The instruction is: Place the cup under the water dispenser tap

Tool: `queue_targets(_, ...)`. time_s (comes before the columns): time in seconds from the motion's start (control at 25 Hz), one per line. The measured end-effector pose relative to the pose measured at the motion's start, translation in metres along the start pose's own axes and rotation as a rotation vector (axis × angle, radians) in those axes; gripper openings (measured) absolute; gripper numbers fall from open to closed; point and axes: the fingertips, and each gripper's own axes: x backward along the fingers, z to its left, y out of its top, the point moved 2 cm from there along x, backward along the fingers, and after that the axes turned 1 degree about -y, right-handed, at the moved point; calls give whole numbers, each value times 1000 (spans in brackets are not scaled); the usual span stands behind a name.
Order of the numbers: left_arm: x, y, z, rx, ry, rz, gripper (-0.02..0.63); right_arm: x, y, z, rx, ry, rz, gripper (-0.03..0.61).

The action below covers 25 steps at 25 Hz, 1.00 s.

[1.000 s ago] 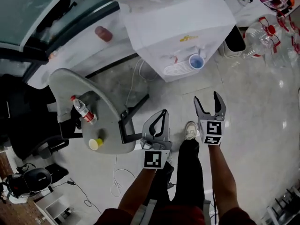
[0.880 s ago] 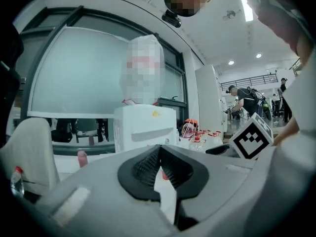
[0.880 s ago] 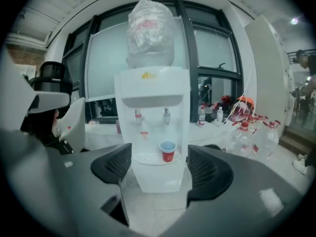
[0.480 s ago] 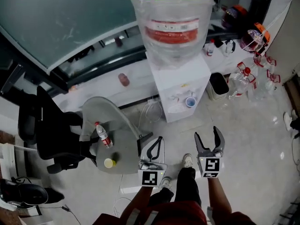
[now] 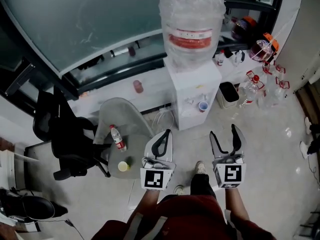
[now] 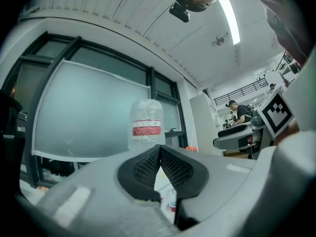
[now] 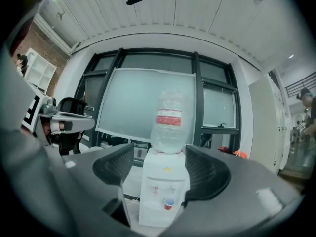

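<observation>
A small red cup (image 5: 203, 106) with a pale blue inside stands in the tap recess of the white water dispenser (image 5: 194, 86), which carries a big clear bottle (image 5: 192, 24). Both grippers hang well in front of the dispenser, apart from it. My left gripper (image 5: 166, 133) is shut with nothing held; in its own view the left gripper's (image 6: 159, 154) pads meet, and the cup (image 6: 171, 205) shows far beyond. My right gripper (image 5: 223, 132) is open and empty, its jaws closing. In the right gripper view the right gripper (image 7: 159, 169) frames the distant dispenser (image 7: 165, 186) and cup (image 7: 169, 203).
Left of the dispenser stands a grey round table (image 5: 127, 119) with a water bottle (image 5: 117, 138) and a yellow cup (image 5: 123, 166). A black office chair (image 5: 65, 134) sits further left. Several empty water jugs (image 5: 260, 84) and a bin (image 5: 227, 94) stand on the right.
The head view has pulled up and back, so the dispenser looks smaller and its whole bottle shows. Both grippers rose with it, still empty. The cup stayed under the tap.
</observation>
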Motion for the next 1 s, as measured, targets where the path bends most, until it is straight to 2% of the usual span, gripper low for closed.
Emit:
queue_targets(0.16,13,18,-1,-24,-19,-35,-2,17,20,4,-26,-36,-34,319)
queue_targets(0.32,21,22,-1,-31,-22,-53,-2,28,21,4,2,-60,-26,299)
queue_targets(0.4,23,20,1,-26,-25,-45,-2,32,18,4,-3,-69,-7,248)
queue_targets(0.76,23,24,-1,-42,-37,-55,-2,38,45,6,-34,-79,-113,12)
queue_targets(1.0,22,28,-7,-37,-52,-70,-2,44,36,-1,-23,-85,-103,2)
